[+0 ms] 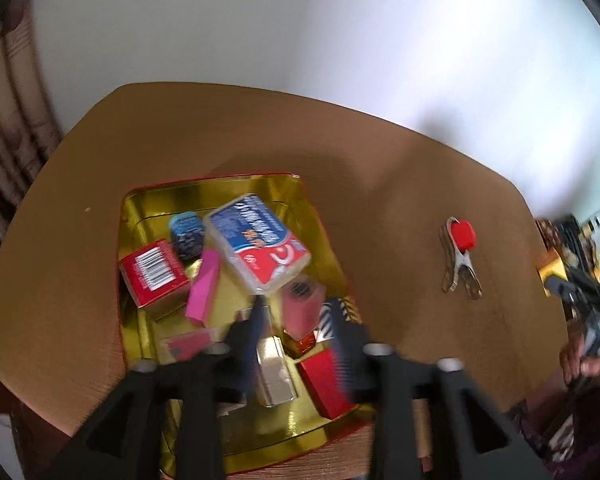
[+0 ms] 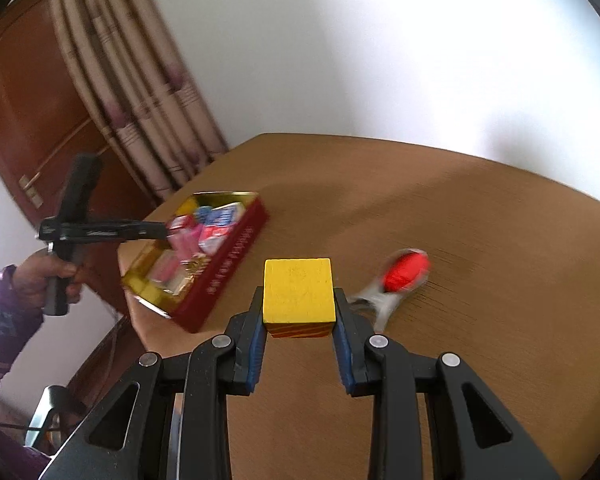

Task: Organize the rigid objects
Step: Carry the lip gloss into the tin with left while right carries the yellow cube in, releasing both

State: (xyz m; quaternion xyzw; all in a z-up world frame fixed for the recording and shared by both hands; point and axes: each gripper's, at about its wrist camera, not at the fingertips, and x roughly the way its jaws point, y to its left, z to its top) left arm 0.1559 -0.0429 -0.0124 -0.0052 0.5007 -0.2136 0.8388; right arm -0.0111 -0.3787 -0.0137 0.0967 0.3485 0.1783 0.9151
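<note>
My right gripper (image 2: 299, 312) holds the yellow block (image 2: 299, 291) squeezed between its pads, above the table (image 2: 480, 360); the gold tray (image 2: 220, 276) lies ahead and to the left, nearer to my left gripper (image 1: 296, 324). That one hovers over the tray, fingers apart and, I think, empty, though blur makes this uncertain.

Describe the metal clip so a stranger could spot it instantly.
Start at the gold-lined tray on the brown table. Off to one side, alone on bare wood, lies the metal clip. It alone is silver, with a round red knob.
</note>
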